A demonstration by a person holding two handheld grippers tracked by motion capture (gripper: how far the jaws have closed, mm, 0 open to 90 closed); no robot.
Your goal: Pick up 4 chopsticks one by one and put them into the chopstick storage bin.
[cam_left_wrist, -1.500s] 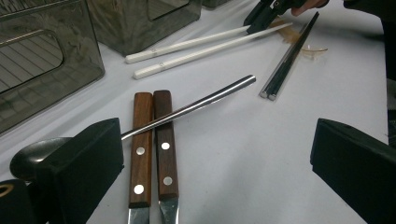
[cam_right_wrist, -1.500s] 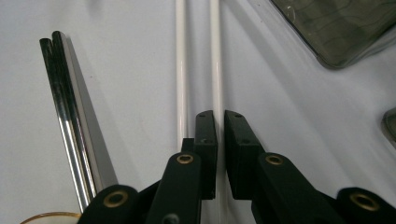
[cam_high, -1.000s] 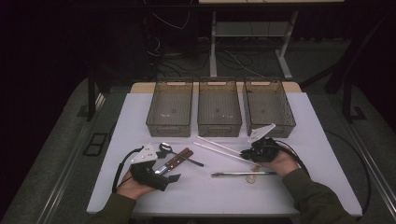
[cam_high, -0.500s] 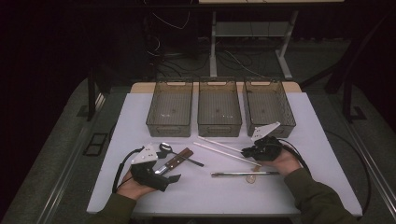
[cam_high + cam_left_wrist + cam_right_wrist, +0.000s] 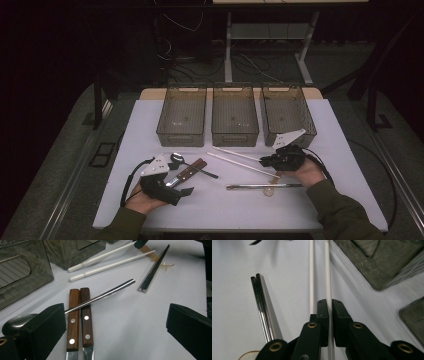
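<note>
The right tool (image 5: 330, 322) has pinched 1 white chopstick (image 5: 327, 272) lying on the worktop (image 5: 320, 150) before the 3 bins, so a lift seems next, while the left tool (image 5: 112, 327) rests wide open, holding nothing.

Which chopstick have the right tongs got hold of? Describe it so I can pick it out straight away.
Start at the three grey bins along the far edge of the white table; just in front of the middle and right ones lie two white chopsticks side by side. The right tongs are shut on one white chopstick, the one nearer the bins. Its twin lies free beside it, and the dark metal pair lies farther off.
</note>
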